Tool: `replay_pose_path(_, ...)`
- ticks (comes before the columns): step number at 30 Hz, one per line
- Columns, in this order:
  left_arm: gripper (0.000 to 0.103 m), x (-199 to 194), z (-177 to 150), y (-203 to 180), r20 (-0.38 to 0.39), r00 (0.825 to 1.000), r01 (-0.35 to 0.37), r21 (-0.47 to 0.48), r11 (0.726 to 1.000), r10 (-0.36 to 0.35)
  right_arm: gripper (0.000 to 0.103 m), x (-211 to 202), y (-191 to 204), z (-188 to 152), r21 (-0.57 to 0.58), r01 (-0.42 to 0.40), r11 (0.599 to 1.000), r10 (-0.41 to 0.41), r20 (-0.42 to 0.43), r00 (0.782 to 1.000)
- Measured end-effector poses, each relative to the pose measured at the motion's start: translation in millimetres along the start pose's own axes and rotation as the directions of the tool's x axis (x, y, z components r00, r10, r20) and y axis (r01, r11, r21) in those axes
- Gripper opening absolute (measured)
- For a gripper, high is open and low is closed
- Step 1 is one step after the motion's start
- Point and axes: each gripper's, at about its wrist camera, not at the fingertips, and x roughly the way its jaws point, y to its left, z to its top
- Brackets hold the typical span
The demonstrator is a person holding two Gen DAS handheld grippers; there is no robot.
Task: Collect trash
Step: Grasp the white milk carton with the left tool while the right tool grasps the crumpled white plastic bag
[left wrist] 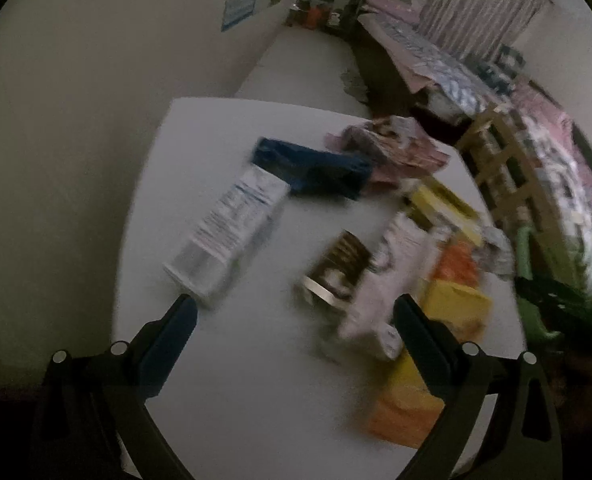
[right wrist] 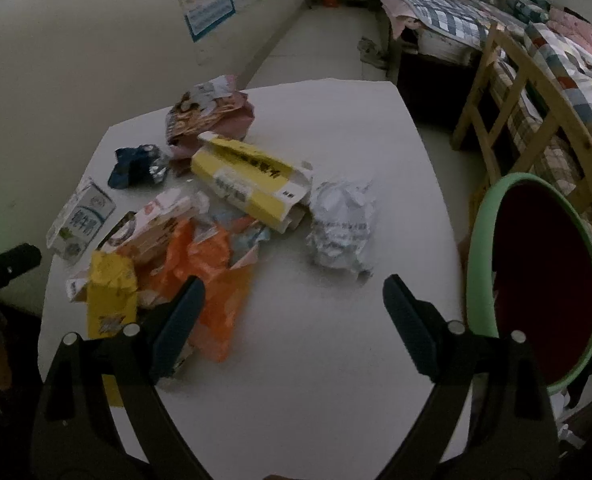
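Both tools hung over the white table, nothing in either one. The right gripper stood wide open, bare tabletop between its fingers, the crumpled white paper ball lying just past them toward the table's right edge. Its left finger overlapped the orange wrapper in the heap at the left edge, beside the yellow packet. Behind that sat the long yellow box, the milk carton at the left edge, a dark blue wrapper, and a pink bag at the far edge. Off the right edge waited the green-rimmed bin. The left gripper was spread wide too, its blurred view showing a brown packet lying ahead.
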Motion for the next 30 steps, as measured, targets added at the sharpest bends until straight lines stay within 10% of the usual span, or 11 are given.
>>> replay_pose_path(14,0.089,62.0,35.6,31.1,-0.124,0.985,-0.107,0.138,0.985,0.124,0.088,57.6,-21.7,22.1,0.040,0.021,0.999,-0.019,-0.051,0.999)
replay_pose_path(22,0.058,83.5,29.0,32.9,-0.165,0.979,-0.097,0.130,0.987,0.118,0.043,74.0,-29.7,21.5,0.056,0.000,0.998,0.004,-0.077,0.997)
replay_pose_path(30,0.038,69.3,23.8,26.8,-0.136,0.981,-0.114,0.151,0.982,0.135,0.035,62.9,-36.6,18.0,0.074,-0.006,0.997,0.009,-0.047,0.999)
